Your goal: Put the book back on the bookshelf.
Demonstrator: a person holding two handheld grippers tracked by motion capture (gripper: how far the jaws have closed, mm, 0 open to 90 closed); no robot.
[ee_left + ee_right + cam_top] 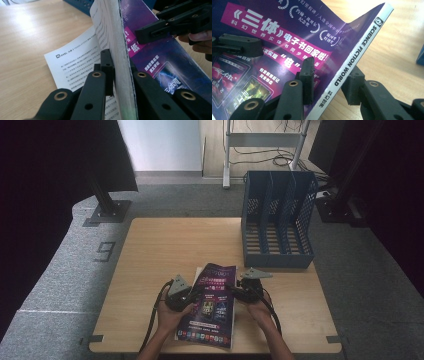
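The magazine (212, 302) lies at the near edge of the surface (150, 250), in front of the blue file rack (278, 217), and is being lifted from both sides. The left claw (120, 75) is clenched on its page edge. The right claw (329, 82) straddles the spine, but whether its pads press cannot be told. The next move likely calls for a level, matched rise toward the rack. The loose white sheet (75, 62) beneath is partly hidden.

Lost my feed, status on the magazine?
Left tool shut on magazine page edge. Right tool straddling spine, grip unclear. File rack beyond, nothing in the way.
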